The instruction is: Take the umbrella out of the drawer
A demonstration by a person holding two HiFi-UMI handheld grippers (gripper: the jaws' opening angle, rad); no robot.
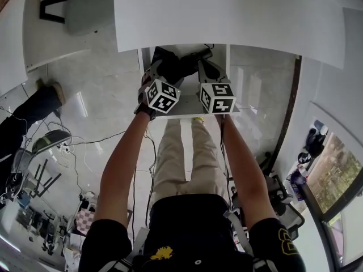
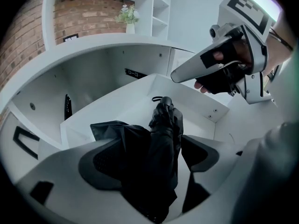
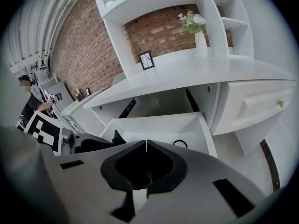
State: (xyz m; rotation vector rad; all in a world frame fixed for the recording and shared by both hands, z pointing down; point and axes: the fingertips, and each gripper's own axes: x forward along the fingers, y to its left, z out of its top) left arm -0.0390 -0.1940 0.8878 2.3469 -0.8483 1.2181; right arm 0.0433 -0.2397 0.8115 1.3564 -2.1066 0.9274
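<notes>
The left gripper (image 2: 156,162) has its jaws clamped on a folded black umbrella (image 2: 161,125). The loose fabric bunches up between the pads. The umbrella's far end, with its strap loop (image 2: 157,98), reaches down into the open white drawer (image 2: 126,101), which is pulled out from under the bench (image 3: 196,71). I can't tell whether that end rests on the drawer floor.

Just beside it to the right, the right gripper (image 3: 145,157) hangs over the front of the same drawer. Its jaws are together with nothing between them.

On the bench against the brick wall stand a small picture frame (image 3: 146,60) and, further right, a white vase of flowers (image 3: 201,41).
</notes>
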